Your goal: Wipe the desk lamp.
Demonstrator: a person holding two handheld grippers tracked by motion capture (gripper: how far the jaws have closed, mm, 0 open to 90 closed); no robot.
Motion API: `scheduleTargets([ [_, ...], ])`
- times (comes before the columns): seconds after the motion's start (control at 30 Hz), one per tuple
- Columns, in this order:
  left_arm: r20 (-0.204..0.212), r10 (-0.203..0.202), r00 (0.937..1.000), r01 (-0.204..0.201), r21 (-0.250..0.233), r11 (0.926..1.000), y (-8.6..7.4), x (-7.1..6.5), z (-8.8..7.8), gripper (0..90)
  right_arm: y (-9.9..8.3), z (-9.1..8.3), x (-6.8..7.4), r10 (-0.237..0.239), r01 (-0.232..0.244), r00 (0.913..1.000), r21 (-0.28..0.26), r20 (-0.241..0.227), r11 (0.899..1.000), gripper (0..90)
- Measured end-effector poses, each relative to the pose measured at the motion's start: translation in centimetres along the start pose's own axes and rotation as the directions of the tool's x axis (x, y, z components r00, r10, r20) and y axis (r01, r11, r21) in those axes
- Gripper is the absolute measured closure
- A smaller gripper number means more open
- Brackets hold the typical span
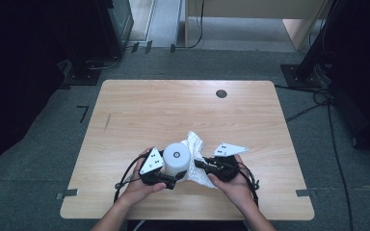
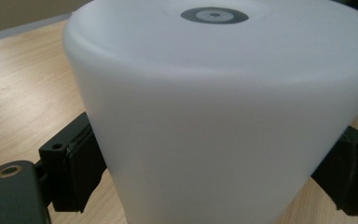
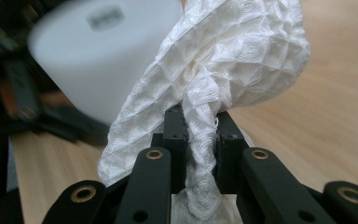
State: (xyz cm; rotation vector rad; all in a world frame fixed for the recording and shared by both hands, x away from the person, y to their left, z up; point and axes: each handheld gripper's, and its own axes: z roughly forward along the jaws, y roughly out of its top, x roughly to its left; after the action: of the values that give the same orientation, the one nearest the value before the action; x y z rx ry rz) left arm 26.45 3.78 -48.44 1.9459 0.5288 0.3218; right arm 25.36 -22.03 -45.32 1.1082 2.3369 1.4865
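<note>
A white upside-down cup (image 1: 176, 159) with a dark ring on its base stands near the front middle of the wooden table (image 1: 139, 110). My left gripper (image 1: 169, 179) is shut on the cup (image 2: 223, 116), one black pad (image 2: 81, 163) pressing each side. A white quilted cloth (image 1: 196, 161) lies against the cup's right side. My right gripper (image 1: 201, 165) is shut on a bunched fold of the cloth (image 3: 214, 88), which rises between its jaws toward the cup (image 3: 98, 56).
A dark round grommet (image 1: 221, 93) sits near the table's far edge. Dark stands and cables surround the table on the grey carpet (image 1: 313, 144). A light wooden desk (image 1: 255, 14) stands behind.
</note>
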Motion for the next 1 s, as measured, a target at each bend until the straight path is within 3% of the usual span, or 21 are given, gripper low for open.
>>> scheduleTargets([
  [0.07, 0.002, -0.001, 1.0000, 0.001, -0.002, 1.0000, 0.1, 0.0, 0.0, 8.3, 0.3, -0.4, 0.3, -0.007, 0.007, 1.0000, -0.021, 0.001, 1.000, 78.5],
  [0.13, 0.000, -0.002, 1.0000, 0.002, -0.002, 1.0000, 0.1, 0.0, 0.1, 8.3, 0.1, -0.1, 0.2, -0.006, 0.006, 1.0000, -0.006, -0.002, 1.000, 78.5],
  [0.3, -0.003, -0.001, 1.0000, 0.001, -0.008, 1.0000, 0.2, 0.1, 0.0, 8.3, -1.6, 2.1, -0.8, 0.037, -0.039, 0.9991, 0.125, 0.020, 0.991, 78.5],
  [0.43, -0.021, -0.007, 0.9998, 0.007, 0.002, 1.0000, -0.1, 0.4, 0.2, 8.3, -1.3, 1.7, -1.1, 0.028, -0.031, 0.9993, 0.096, 0.024, 0.995, 78.5],
  [0.6, -0.056, 0.006, 0.9984, -0.004, 0.036, 0.9994, -0.6, 0.5, 0.8, 8.3, -0.9, 0.3, -2.0, 0.052, -0.054, 0.9975, 0.045, 0.048, 0.998, 78.5],
  [0.77, -0.035, 0.007, 0.9994, -0.006, 0.026, 0.9996, -0.9, 0.6, 1.0, 8.2, -0.9, -0.2, -2.7, 0.065, -0.067, 0.9958, 0.029, 0.065, 0.997, 78.5],
  [0.97, -0.029, -0.037, 0.9989, 0.038, 0.039, 0.9985, -1.0, 0.6, 0.8, 4.9, -0.9, -0.4, -3.0, 0.067, -0.069, 0.9948, 0.030, 0.077, 0.997, 78.4],
  [1.0, -0.052, -0.053, 0.9972, 0.055, 0.038, 0.9977, -1.1, 0.4, 0.7, 2.9, -0.9, -0.4, -3.1, 0.063, -0.065, 0.9949, 0.029, 0.079, 0.997, 78.4],
])
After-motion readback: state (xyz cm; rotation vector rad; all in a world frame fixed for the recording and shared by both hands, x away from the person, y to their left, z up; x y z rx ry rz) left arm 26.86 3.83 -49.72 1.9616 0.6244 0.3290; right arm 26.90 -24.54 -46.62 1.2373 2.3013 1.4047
